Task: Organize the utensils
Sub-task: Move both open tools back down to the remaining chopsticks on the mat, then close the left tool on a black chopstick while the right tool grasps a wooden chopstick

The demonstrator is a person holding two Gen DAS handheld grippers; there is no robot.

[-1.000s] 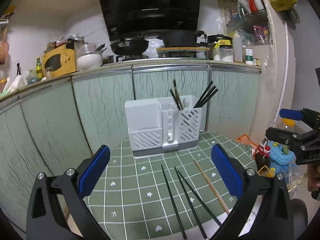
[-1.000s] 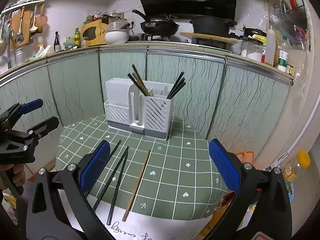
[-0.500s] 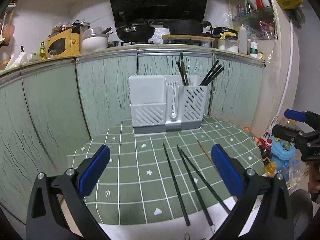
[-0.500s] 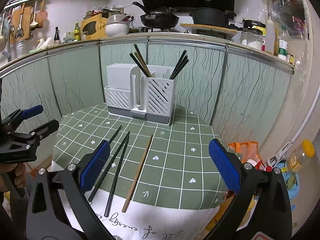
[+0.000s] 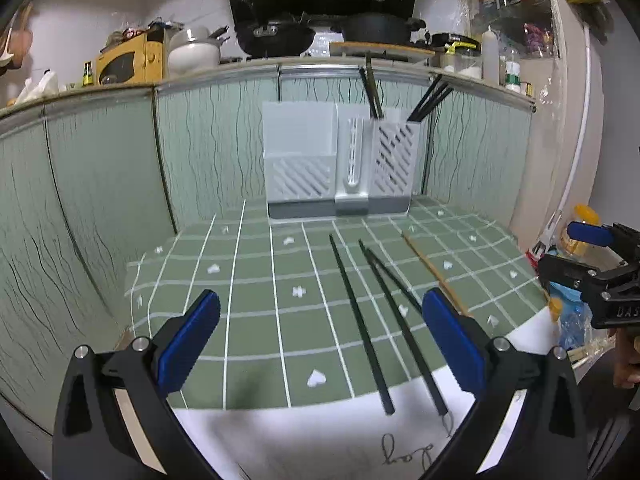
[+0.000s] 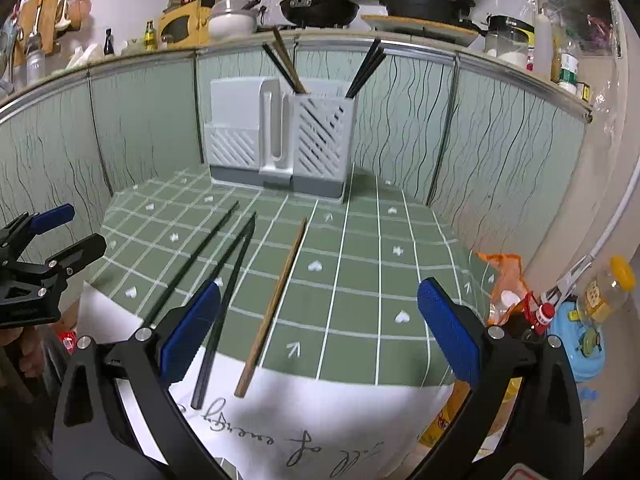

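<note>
A white slotted utensil holder (image 5: 340,164) (image 6: 280,140) stands at the back of the green checked table, with several chopsticks upright in its right compartment. Three black chopsticks (image 5: 360,324) (image 6: 232,276) and one wooden chopstick (image 5: 434,276) (image 6: 276,300) lie loose on the cloth in front. My left gripper (image 5: 320,344) is open and empty, low over the table's near edge, left of the loose chopsticks. My right gripper (image 6: 320,332) is open and empty, over the near edge with the wooden chopstick between its fingers' line of sight.
Green panelled walls close in the table at left, back and right. A counter above holds pans (image 5: 276,36), a rice cooker and jars. Bottles and a blue toy (image 6: 580,340) lie on the floor right of the table. White cloth hangs off the near edge (image 6: 320,420).
Both grippers have dropped lower and moved closer to the table; the holder and chopsticks now appear higher and larger. Both stay open. The chopsticks have not moved.
</note>
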